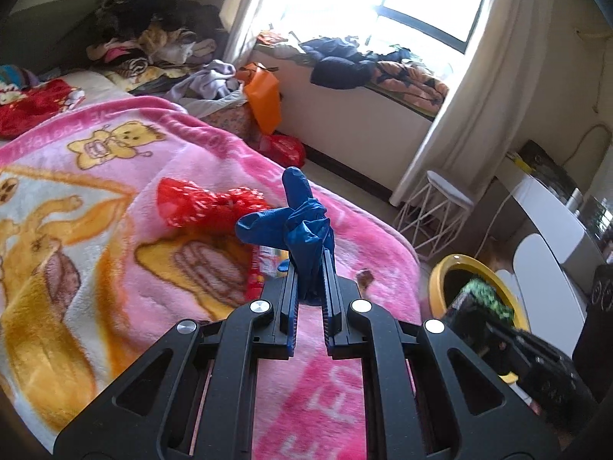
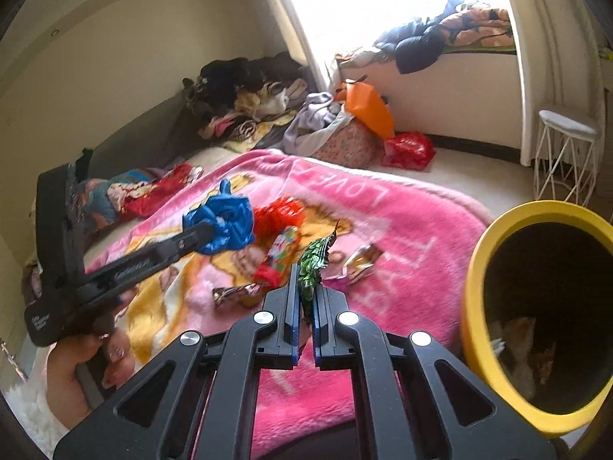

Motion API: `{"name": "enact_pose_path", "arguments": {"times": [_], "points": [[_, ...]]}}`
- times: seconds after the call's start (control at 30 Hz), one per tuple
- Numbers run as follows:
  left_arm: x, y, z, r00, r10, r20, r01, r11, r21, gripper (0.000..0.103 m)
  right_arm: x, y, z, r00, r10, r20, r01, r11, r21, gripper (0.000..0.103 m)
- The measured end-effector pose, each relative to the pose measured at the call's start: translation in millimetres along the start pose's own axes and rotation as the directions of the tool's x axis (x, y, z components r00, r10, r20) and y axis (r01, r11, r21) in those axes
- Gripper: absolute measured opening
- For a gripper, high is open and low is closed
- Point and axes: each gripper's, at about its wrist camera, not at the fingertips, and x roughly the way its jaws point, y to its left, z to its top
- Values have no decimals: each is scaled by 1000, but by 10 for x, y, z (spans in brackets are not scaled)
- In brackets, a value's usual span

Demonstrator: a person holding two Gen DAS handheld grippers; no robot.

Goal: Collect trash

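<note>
A: What do your two grippers hold at this moment?

B: Your left gripper point(image 1: 309, 268) pinches a crumpled blue glove point(image 1: 297, 222) between its fingers, and the glove stands up above the tips. Your right gripper point(image 2: 306, 287) has its fingers pressed on a green wrapper point(image 2: 314, 260), which sticks out toward 12 o'clock.

A: Where is the rest of the trash?

B: It lies on the pink blanket point(image 2: 402, 237) that covers the bed. In the right wrist view, a red crumpled bag point(image 2: 277, 211) is at 11 o'clock from the green wrapper, a red snack packet point(image 2: 277, 258) lies just beside it on the left, a shiny brown wrapper point(image 2: 237, 294) is at 9 o'clock near your fingertips, and a silver wrapper point(image 2: 360, 262) rests at 2 o'clock.

A: And the bin?

B: The yellow bin point(image 2: 475, 268) stands at 3 o'clock of your right gripper, beside the edge of the bed. Some pieces of trash lie at its bottom. In the left wrist view you see the same bin at 4 o'clock, with the right gripper in front of its opening.

A: What else is around?

B: An orange bag point(image 2: 369, 109) and a red bag point(image 2: 408, 149) are on the far side of the bed, and a white stool point(image 2: 567, 145) stands near the curtain point(image 1: 498, 76).
</note>
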Motion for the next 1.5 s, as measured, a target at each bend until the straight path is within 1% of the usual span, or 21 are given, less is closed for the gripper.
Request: {"name": "enact_pose_path", "arguments": {"times": [0.3, 0.67, 1.07, 1.5], "points": [[7, -201, -13, 999, -50, -3, 50, 998, 37, 7, -126, -193, 83, 997, -55, 48, 54, 998, 22, 5], [-7, -465, -61, 995, -103, -10, 103, 991, 87, 7, -294, -429, 144, 989, -114, 93, 110, 992, 56, 5], [-32, -701, -93, 990, -139, -10, 139, 983, 122, 7, -460, -642, 171, 976, -175, 132, 164, 982, 92, 5], [-42, -925, -137, 985, -171, -21, 173, 971, 163, 7, -622, -840, 190, 954, -250, 165, 233, 966, 116, 5]]}}
